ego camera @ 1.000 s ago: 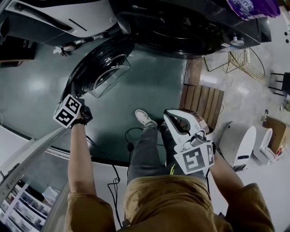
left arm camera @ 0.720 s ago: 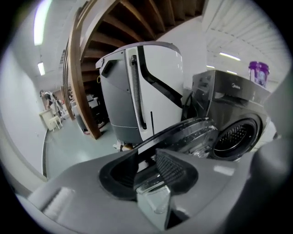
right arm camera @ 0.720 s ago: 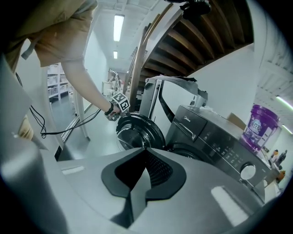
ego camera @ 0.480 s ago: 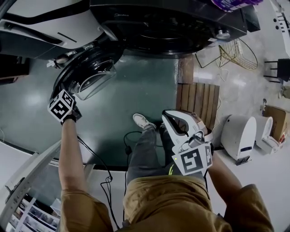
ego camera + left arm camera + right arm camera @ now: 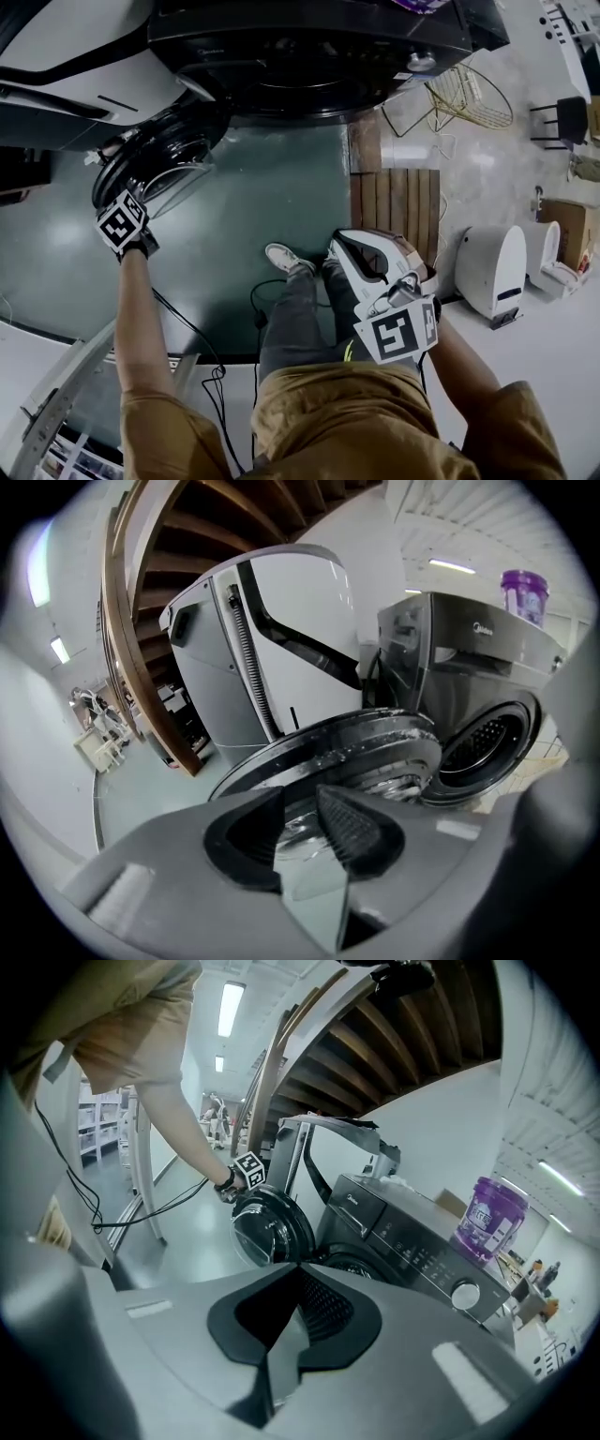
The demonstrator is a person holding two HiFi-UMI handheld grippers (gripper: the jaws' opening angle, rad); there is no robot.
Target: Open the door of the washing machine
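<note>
The dark front-loading washing machine [image 5: 309, 56] stands at the top of the head view. Its round door [image 5: 155, 155] is swung wide open to the left, so the drum opening [image 5: 483, 752] shows. My left gripper [image 5: 300, 803] is at the door's outer rim [image 5: 347, 752], under its marker cube [image 5: 122, 223]. Its jaws have just been closing to a narrow gap; only the door's glass shows beyond it, and nothing is pinched between the pads. My right gripper [image 5: 298, 1274] is shut on nothing and held near my body [image 5: 352, 246], pointing at the machine [image 5: 412, 1241].
A white appliance [image 5: 281, 639] stands just left of the washer, behind the open door. A purple bottle [image 5: 487, 1215] sits on the washer. On the floor lie a wooden slat mat [image 5: 398, 202], a wire basket [image 5: 464, 98], a cable [image 5: 262, 291] and white bins [image 5: 492, 272].
The door has swung further open to the left, toward the white appliance, and my left gripper has moved left with its rim. The right gripper has stayed near my body.
</note>
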